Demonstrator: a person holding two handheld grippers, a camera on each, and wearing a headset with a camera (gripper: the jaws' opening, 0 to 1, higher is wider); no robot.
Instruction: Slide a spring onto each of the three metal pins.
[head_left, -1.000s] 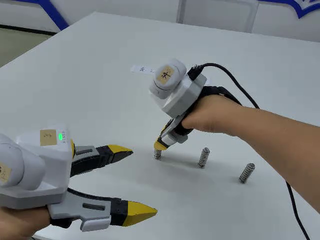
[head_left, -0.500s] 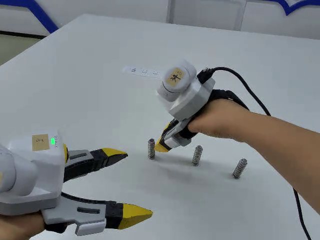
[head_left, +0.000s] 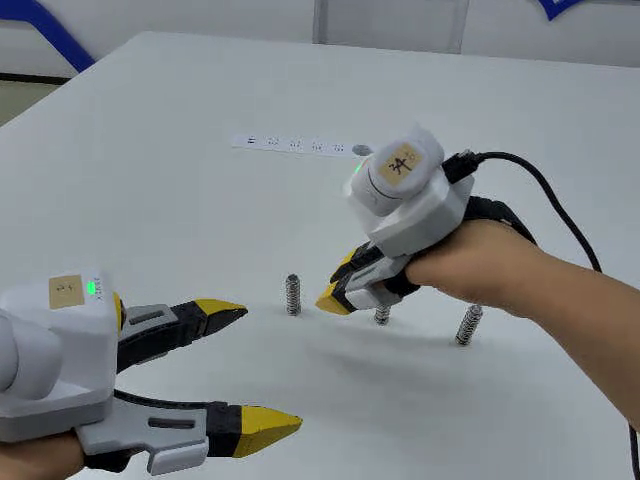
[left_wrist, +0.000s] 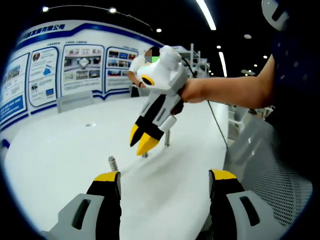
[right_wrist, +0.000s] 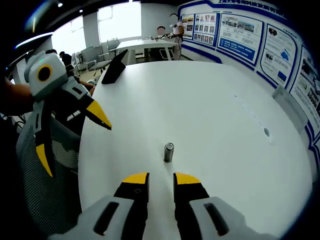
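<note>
Three springs stand upright in a row on the white table (head_left: 150, 180): the left spring (head_left: 292, 294), the middle spring (head_left: 382, 316) partly behind my right gripper, and the right spring (head_left: 467, 325). My right gripper (head_left: 332, 299) hovers just right of the left spring, apart from it, its jaws a narrow gap apart with nothing between them. Its own view shows that spring (right_wrist: 169, 152) a short way ahead of the gripper (right_wrist: 161, 179). My left gripper (head_left: 258, 368) is held wide open near the front edge, empty; ahead of it are the right gripper (left_wrist: 141, 140) and a spring (left_wrist: 113, 163).
A long white strip with small marks (head_left: 300, 145) lies flat further back on the table. A black cable (head_left: 545, 185) trails from the right gripper along the person's forearm. A mesh chair (left_wrist: 265, 165) stands past the table's edge.
My right gripper has come off the left spring and drawn back to the right, leaving it standing alone. The left gripper stays open in the same place. The head camera has shifted.
</note>
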